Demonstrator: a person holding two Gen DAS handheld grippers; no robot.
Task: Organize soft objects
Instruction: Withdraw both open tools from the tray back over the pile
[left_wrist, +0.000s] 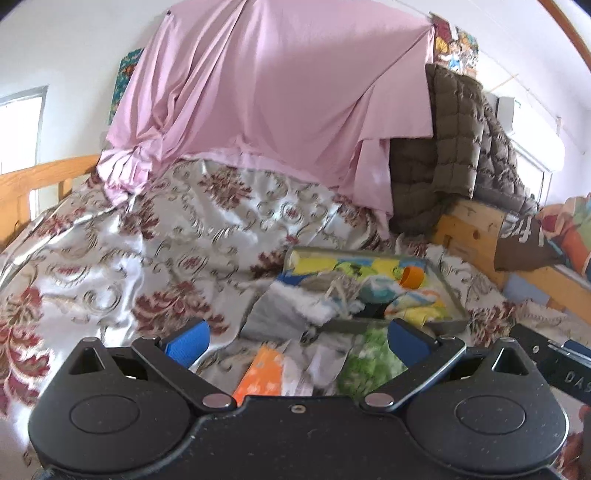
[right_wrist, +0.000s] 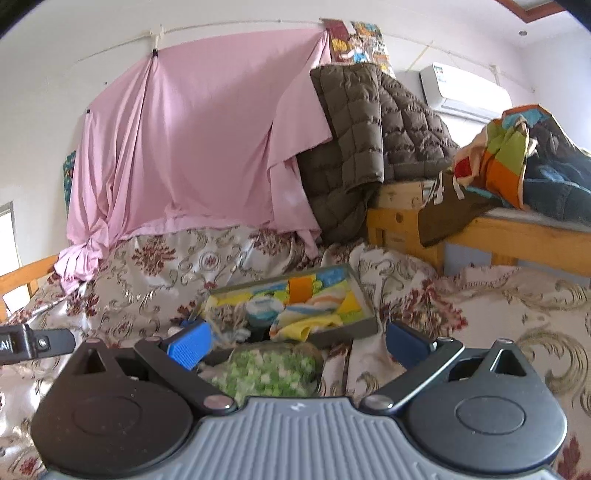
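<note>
Here both tongs, left (left_wrist: 297, 341) and right (right_wrist: 301, 341), gape empty; tray (right_wrist: 364, 325) contents blur.

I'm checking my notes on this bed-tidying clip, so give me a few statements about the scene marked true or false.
1. Both grippers are open and empty. True: the left gripper and the right gripper each have their jaws spread with nothing between the pads.
2. The tray is bare. False: it holds several colourful soft items.
3. A green fluffy cloth lies on the bedspread in front of the tray. True.
4. The pink sheet lies folded in the tray. False: it hangs behind the bed.
5. A brown quilted jacket is draped to the right of the pink sheet. True.
</note>
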